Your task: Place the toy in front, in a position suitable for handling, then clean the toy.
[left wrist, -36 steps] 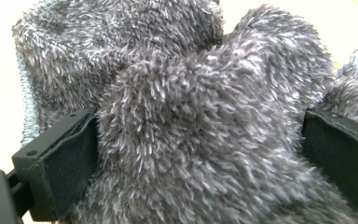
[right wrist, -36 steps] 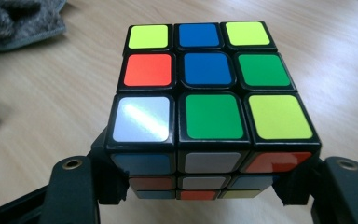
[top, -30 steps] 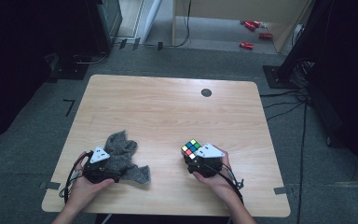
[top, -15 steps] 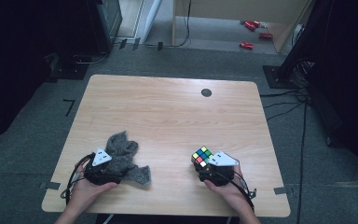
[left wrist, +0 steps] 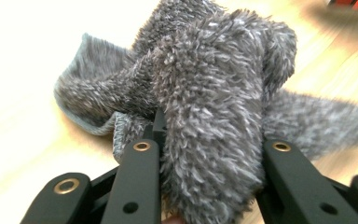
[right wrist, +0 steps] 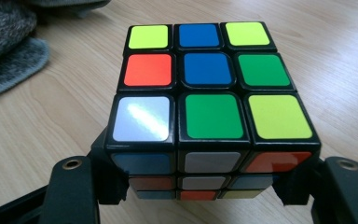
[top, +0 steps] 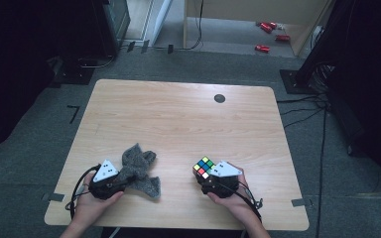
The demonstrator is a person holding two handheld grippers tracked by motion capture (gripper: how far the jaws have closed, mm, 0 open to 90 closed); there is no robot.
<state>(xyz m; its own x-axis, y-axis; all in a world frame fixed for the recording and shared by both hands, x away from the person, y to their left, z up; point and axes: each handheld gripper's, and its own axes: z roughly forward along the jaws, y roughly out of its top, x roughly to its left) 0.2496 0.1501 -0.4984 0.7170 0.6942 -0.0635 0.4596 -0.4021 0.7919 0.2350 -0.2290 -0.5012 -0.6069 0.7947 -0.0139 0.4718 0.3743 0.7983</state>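
Observation:
A fuzzy grey cloth (top: 138, 169) lies crumpled at the table's front left. My left gripper (top: 113, 182) is shut on a thick fold of that cloth (left wrist: 209, 140), which bulges between the two black jaws. At the front right a scrambled puzzle cube (top: 204, 167) rests on the wood with my right gripper (top: 209, 179) shut on its sides. In the right gripper view the cube (right wrist: 205, 88) shows a top face of yellow, blue, green, orange and white stickers, and the jaws press against its lower layers. A hand holds each gripper from the table's near edge.
A small round black grommet (top: 220, 98) sits in the wooden table (top: 178, 119) near the back right. Dark equipment and cables stand on the floor around the table. Red items (top: 263, 48) lie on the floor beyond. An edge of the cloth (right wrist: 9, 42) lies left of the cube.
My right gripper carried the cube rightward and toward the near edge, then back a little leftward. The left gripper and cloth stayed nearly still.

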